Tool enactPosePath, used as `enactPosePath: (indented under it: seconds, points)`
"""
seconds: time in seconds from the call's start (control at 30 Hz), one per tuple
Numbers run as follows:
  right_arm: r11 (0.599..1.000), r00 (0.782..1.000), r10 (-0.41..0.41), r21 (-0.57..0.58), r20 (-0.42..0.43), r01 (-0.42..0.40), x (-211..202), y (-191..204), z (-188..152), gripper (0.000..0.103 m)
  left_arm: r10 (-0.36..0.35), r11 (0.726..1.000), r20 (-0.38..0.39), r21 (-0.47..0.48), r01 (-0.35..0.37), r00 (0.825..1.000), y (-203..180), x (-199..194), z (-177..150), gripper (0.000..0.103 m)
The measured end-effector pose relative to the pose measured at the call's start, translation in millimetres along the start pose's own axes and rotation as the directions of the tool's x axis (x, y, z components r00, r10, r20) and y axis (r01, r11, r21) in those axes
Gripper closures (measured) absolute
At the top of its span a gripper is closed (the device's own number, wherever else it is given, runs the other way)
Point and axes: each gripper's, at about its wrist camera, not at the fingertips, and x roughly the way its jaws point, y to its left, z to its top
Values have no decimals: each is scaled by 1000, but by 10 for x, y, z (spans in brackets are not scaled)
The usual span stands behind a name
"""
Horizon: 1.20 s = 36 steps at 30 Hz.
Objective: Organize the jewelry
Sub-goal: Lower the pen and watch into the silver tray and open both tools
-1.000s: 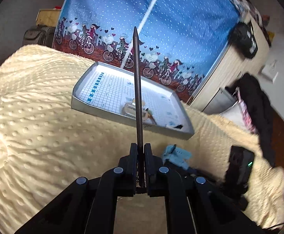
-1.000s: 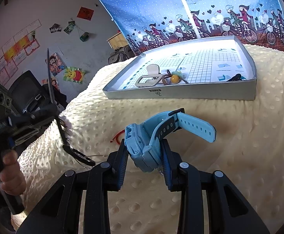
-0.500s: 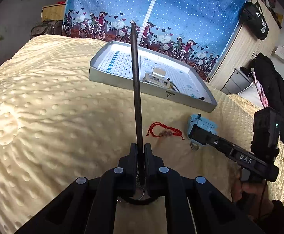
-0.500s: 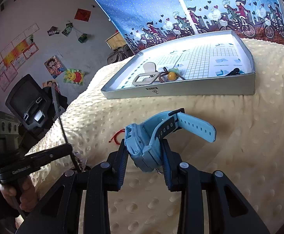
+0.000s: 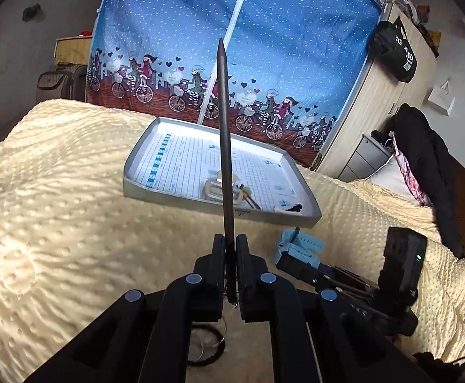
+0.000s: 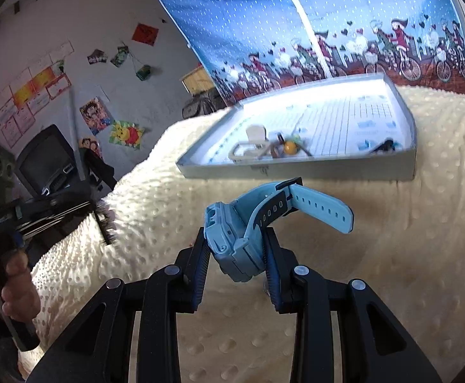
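Observation:
My left gripper (image 5: 230, 249) is shut on a long dark hair stick (image 5: 224, 146) that stands upright and points toward the grey tray (image 5: 168, 196) on the cream blanket. A dark loop (image 5: 205, 348) shows below its fingers. My right gripper (image 6: 235, 233) is shut on a light blue watch (image 6: 318, 206), held just above the blanket in front of the tray (image 6: 296, 170). From the left wrist view the watch (image 5: 299, 245) sits low right of the stick. In the right wrist view the left gripper (image 6: 101, 220) is at far left, held by a hand (image 6: 15, 284).
The tray holds a white clip (image 6: 254, 146), a yellow bead piece (image 6: 290, 147) and a small black item (image 6: 384, 146). A blue cyclist curtain (image 5: 232, 48) hangs behind the bed. A wooden wardrobe (image 5: 376, 102) and dark clothes (image 5: 430, 166) stand right.
The left gripper with the stick dipped low over the blanket half a second ago and has risen back, facing the tray. The right gripper keeps the watch and has barely shifted.

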Motion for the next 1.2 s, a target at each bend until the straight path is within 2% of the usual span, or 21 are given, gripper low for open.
enactPosePath:
  seconds: [0.1, 0.23, 0.33, 0.43, 0.57, 0.8, 1.0, 1.13, 1.17, 1.2]
  points:
    - [1000, 999, 1, -22, 52, 0, -89, 25, 74, 74, -5, 1000, 6, 12, 5, 1000, -80, 116, 157, 96]
    - [998, 992, -40, -38, 122, 45, -180, -59, 283, 74, -5, 1000, 21, 25, 5, 1000, -179, 364, 419, 96]
    - [994, 981, -99, -38, 168, 107, -203, -220, 463, 74, -7, 1000, 11, 19, 7, 1000, -214, 624, 612, 96]
    - [990, 974, -128, -27, 188, 135, -135, -413, 626, 74, -3, 1000, -29, 25, 3, 1000, -245, 953, 741, 96]
    - [988, 973, -151, 6, 172, 153, 24, -648, 734, 74, -8, 998, -94, 57, 13, 996, -345, 1385, 823, 96]
    - [978, 974, -200, 87, 110, 191, 290, -928, 693, 73, -8, 994, -170, 104, 26, 985, -587, 1935, 816, 96]
    - [972, 967, -230, 68, 107, 223, 314, -877, 696, 64, -30, 994, -183, 100, 49, 983, -588, 2017, 705, 96]
    - [965, 956, -261, 74, 133, 254, 205, -851, 696, 49, -20, 995, -169, 93, 36, 985, -567, 1942, 680, 95]
    - [963, 953, -267, 76, 141, 258, 171, -849, 702, 49, -16, 995, -163, 93, 32, 986, -561, 1918, 685, 93]
    - [962, 951, -272, 79, 149, 263, 132, -843, 710, 49, -15, 995, -160, 94, 31, 987, -555, 1891, 683, 85]
